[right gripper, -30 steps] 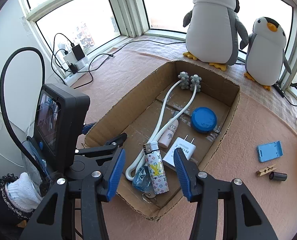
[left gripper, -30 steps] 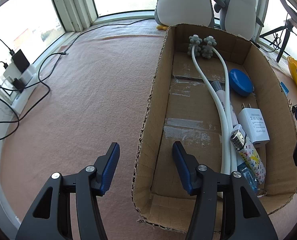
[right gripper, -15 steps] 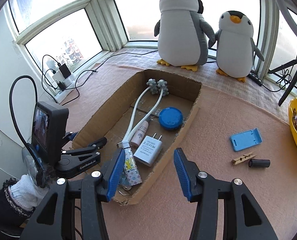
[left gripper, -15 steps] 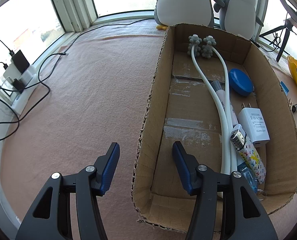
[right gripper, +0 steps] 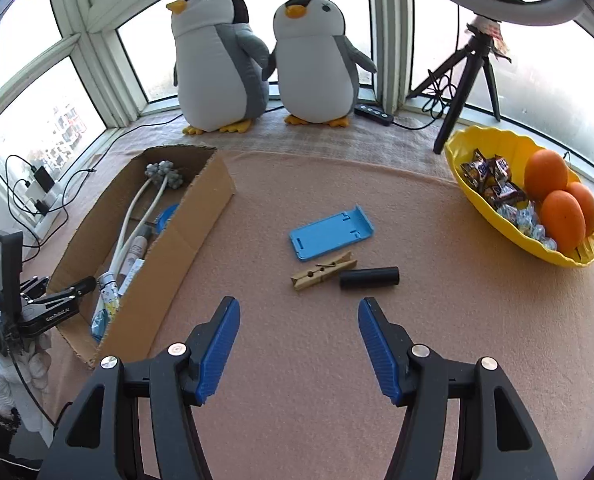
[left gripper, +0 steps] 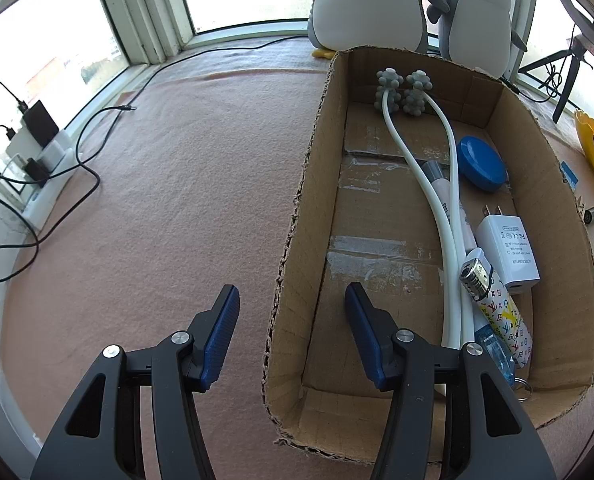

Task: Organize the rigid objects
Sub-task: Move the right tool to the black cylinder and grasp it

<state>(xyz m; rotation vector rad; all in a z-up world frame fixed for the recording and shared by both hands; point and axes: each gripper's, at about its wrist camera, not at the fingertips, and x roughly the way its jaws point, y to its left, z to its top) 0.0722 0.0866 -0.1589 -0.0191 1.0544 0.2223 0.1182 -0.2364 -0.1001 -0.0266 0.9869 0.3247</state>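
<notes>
A cardboard box (left gripper: 309, 184) (right gripper: 185, 240) holds a white massager (left gripper: 437, 208), a blue lid (left gripper: 481, 164), a white charger (left gripper: 507, 248), a patterned lighter (left gripper: 497, 312) and a tube. My left gripper (left gripper: 293, 312) is open and empty, straddling the box's left wall near its front corner. On the pink cloth to the right of the box lie a blue phone stand (right gripper: 331, 232), a wooden clothespin (right gripper: 323, 270) and a black cylinder (right gripper: 369, 278). My right gripper (right gripper: 299, 320) is open and empty, just short of the clothespin and cylinder.
Two plush penguins (right gripper: 221, 56) stand at the window behind the box. A yellow bowl (right gripper: 509, 216) with oranges and sweets sits at the right, a black tripod (right gripper: 465, 76) behind it. Cables and a power strip (left gripper: 37, 160) lie at the left edge.
My right gripper has swung right, away from over the box, and now faces the phone stand, clothespin and cylinder on the cloth. The left gripper has not moved.
</notes>
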